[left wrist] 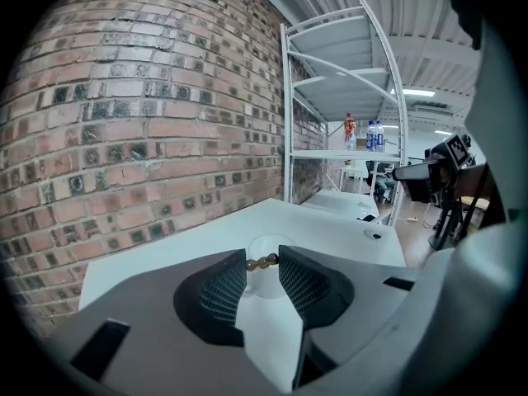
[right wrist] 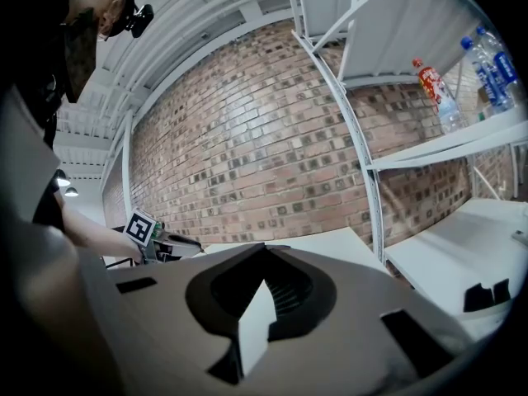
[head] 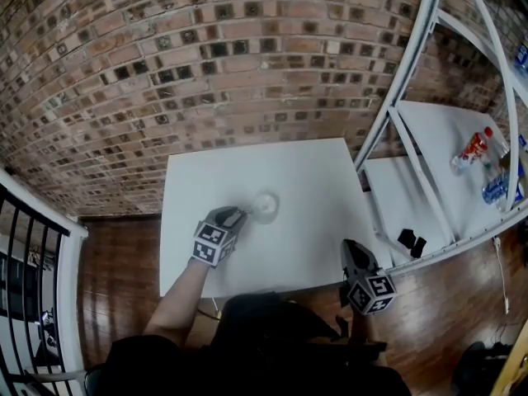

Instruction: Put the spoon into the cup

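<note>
A clear cup point(head: 265, 206) stands near the middle of the white table point(head: 313, 180). My left gripper point(head: 238, 216) sits just in front of the cup, on its left. In the left gripper view the gripper point(left wrist: 262, 261) is shut on a spoon with a brown beaded handle point(left wrist: 264, 261), which lies across the gap between the jaw tips. The cup point(left wrist: 269, 250) shows right behind the spoon. The spoon's bowl is hidden. My right gripper point(head: 348, 247) hovers at the table's front right edge, holding nothing. In its own view its jaws point(right wrist: 265, 252) meet at the tips.
A brick wall point(head: 206, 64) backs the table. A white shelf rack point(head: 412, 89) stands to the right with bottles point(head: 474, 148) on a shelf and a black object point(head: 411, 241) on a lower board. A black railing point(head: 33, 254) runs along the left.
</note>
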The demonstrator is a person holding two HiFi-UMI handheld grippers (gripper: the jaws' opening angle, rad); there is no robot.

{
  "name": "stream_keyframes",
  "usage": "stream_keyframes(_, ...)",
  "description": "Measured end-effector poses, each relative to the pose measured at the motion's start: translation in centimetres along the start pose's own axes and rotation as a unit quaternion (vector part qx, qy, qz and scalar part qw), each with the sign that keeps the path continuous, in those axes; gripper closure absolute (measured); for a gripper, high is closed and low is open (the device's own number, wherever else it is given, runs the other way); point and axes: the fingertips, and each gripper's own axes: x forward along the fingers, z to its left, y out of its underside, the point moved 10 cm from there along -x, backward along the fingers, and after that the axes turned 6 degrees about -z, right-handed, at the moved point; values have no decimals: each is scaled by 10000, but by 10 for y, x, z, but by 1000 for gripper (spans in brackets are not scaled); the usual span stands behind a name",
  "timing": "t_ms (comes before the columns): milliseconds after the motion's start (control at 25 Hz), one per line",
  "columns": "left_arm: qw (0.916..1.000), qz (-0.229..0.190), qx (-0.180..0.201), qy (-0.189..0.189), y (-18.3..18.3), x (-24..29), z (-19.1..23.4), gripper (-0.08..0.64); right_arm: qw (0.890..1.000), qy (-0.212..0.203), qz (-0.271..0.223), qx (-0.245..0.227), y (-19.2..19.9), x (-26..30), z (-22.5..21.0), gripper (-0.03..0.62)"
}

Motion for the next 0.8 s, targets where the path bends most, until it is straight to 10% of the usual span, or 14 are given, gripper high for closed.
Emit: stream_keyframes(800,9992,339,126,-174,12,42,-13,436,9999,140,-3,78,6,-12,-16,588)
